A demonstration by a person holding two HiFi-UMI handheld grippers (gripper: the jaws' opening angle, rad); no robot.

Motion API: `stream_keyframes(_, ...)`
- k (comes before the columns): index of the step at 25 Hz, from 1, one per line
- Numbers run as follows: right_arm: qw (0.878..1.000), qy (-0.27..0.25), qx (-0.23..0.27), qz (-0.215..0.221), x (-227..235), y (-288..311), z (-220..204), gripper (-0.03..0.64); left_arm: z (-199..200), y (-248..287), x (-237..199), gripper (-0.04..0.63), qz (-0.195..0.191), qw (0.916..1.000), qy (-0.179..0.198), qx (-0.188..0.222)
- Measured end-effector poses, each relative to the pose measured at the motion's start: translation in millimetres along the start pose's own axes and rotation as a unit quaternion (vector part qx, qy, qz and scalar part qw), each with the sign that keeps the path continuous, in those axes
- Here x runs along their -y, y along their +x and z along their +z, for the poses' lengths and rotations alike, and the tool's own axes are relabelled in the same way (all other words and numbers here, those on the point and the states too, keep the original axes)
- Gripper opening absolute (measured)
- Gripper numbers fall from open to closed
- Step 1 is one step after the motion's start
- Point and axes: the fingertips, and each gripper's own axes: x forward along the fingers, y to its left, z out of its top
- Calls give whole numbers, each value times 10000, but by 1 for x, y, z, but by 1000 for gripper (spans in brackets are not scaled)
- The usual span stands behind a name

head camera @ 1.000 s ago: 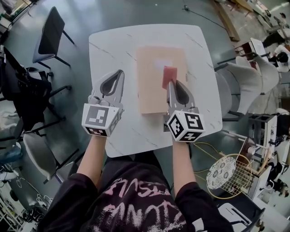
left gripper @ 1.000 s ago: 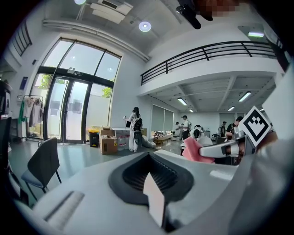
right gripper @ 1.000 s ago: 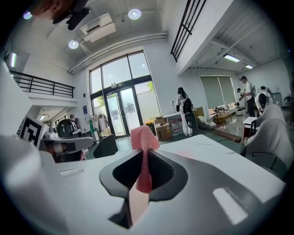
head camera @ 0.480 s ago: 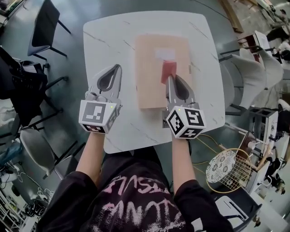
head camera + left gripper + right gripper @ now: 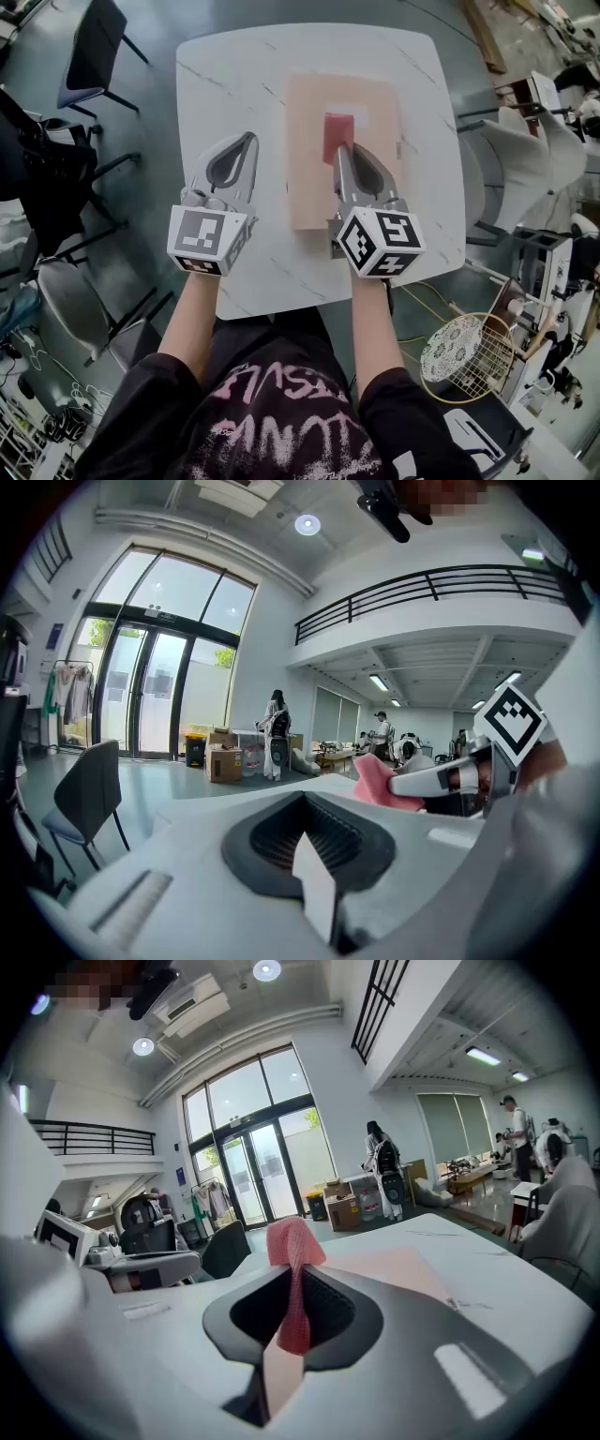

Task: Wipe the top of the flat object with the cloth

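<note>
right tongs (image 5: 342, 150), clamped on the red knitted cloth (image 5: 337, 134) that juts toward 12 o'clock, sit over the pale pink flat rectangular board (image 5: 309, 192), its long axis running 6 to 12 on the white marble surface (image 5: 225, 84), with the closed, empty left tongs (image 5: 246, 141) off at its 9 o'clock.

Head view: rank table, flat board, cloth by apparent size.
1. Table
2. Flat board, lying on the table
3. Cloth, lower end hidden in the right gripper, so its full size is unsure
</note>
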Motion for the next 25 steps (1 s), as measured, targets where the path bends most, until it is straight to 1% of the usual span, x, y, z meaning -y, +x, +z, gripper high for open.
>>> stream_keyframes(5, 9991, -121, -201, 348, -28, 27, 6, 46, -2, 0, -7, 0, 103, 9999, -29, -31)
stream_keyframes(11, 9965, -125, -478, 681, -56, 54, 3, 46, -4, -1, -14, 0, 207, 9998, -32, -17)
stream_keyframes(15, 9940, 11, -789, 752, -64, 66, -5, 49, -6, 1, -18, 0, 270, 9996, -53, -49)
stream_keyframes(19, 9919, 102, -908, 881, -72, 76, -8, 49, -6, 3, -21, 0, 321, 9995, -56, -46)
stream_keyframes(25, 9878, 255, -1244, 904, -67, 86, -21, 49, -6, 9, -27, 0, 392, 9992, -13, -34)
